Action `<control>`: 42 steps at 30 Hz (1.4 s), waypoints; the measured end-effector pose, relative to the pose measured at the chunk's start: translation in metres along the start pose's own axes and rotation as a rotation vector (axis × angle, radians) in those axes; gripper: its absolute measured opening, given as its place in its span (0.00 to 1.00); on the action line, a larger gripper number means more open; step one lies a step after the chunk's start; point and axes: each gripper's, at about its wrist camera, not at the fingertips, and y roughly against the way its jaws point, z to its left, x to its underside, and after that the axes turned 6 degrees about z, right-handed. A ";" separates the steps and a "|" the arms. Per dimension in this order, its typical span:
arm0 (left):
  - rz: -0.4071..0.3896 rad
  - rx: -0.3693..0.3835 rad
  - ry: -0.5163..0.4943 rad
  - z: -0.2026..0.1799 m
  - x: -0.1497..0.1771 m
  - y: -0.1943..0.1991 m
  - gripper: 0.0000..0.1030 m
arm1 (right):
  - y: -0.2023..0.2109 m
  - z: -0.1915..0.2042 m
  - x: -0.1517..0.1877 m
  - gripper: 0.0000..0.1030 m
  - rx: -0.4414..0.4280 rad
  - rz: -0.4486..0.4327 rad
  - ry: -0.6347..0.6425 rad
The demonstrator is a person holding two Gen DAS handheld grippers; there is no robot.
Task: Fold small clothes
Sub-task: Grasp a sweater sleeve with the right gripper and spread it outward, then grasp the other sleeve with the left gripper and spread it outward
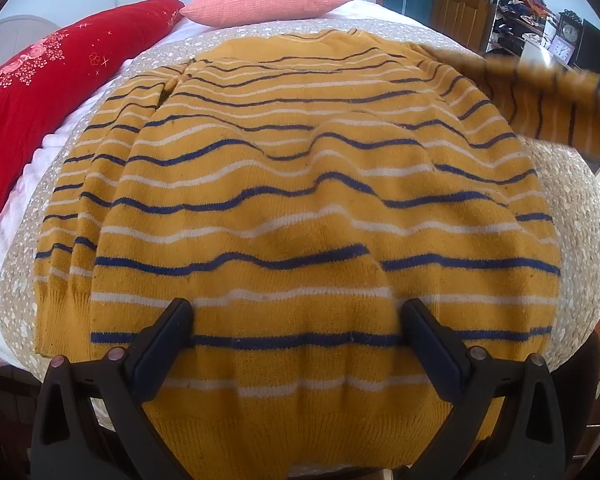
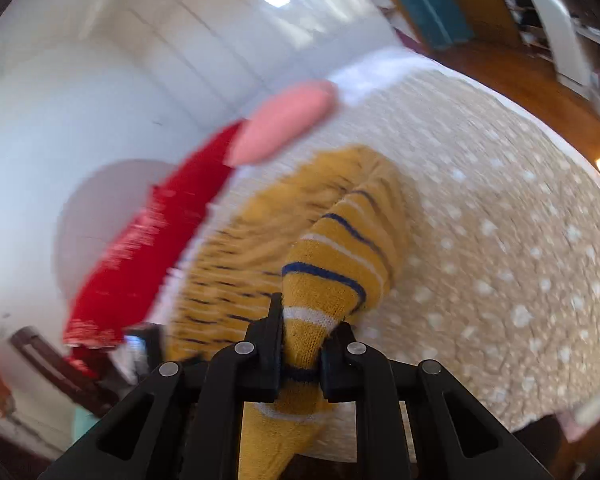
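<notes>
The striped sweater (image 1: 300, 200) is lying flat on the bed (image 1: 580, 216). The left gripper (image 1: 296, 320) is hovering wide open over its hem at six o'clock. The right gripper (image 2: 300, 344) is pinching the sleeve (image 2: 332, 264), lifted at two o'clock. The knit looks soft, floppy and stretchy; cuffs and hem corners seem the best holds.

1. The sweater (image 1: 300, 208) is a mustard-yellow knit with thin navy and white stripes running across it.
2. It lies spread on the speckled beige bedspread (image 1: 580, 216), ribbed hem at the near edge of the bed, neckline toward the pillows at the head.
3. The body is rumpled, its stripes rising in soft waves.
4. The left sleeve (image 1: 72, 208) lies flat along the body's side.
5. The right sleeve (image 2: 332, 264) is lifted off the bedspread, its cuff end pinched and raised, blurred in the left wrist view.
</notes>
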 end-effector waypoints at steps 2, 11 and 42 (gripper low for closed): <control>-0.002 -0.001 0.000 0.000 0.000 0.000 1.00 | 0.010 -0.011 0.007 0.15 0.116 0.004 0.006; -0.003 -0.011 0.000 -0.001 0.000 -0.001 1.00 | 0.019 -0.085 0.048 0.44 0.694 0.063 -0.232; -0.277 -0.160 0.152 0.110 0.009 0.074 0.98 | -0.194 0.085 0.021 0.67 0.395 0.250 0.262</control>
